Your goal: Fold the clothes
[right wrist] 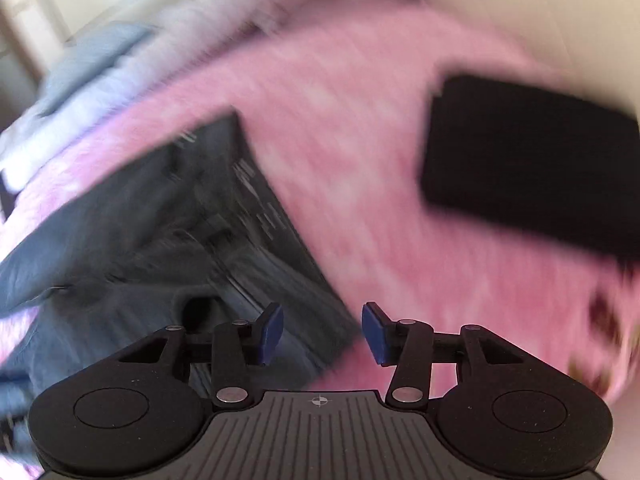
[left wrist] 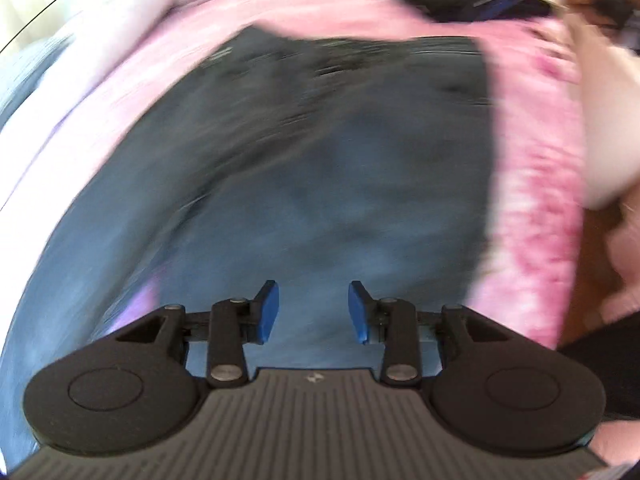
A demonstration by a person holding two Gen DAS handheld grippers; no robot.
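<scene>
Fingers of both left gripper (left wrist: 313, 312) and right gripper (right wrist: 323, 334) gape empty above one blue garment (left wrist: 320, 200).

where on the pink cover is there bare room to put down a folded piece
Bare pink cover lies between the blue-grey garment and the black folded item. The garment fills the left side; both views are blurred.

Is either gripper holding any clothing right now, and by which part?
Nothing is held: the left gripper and right gripper both stand open above the jeans.
</scene>
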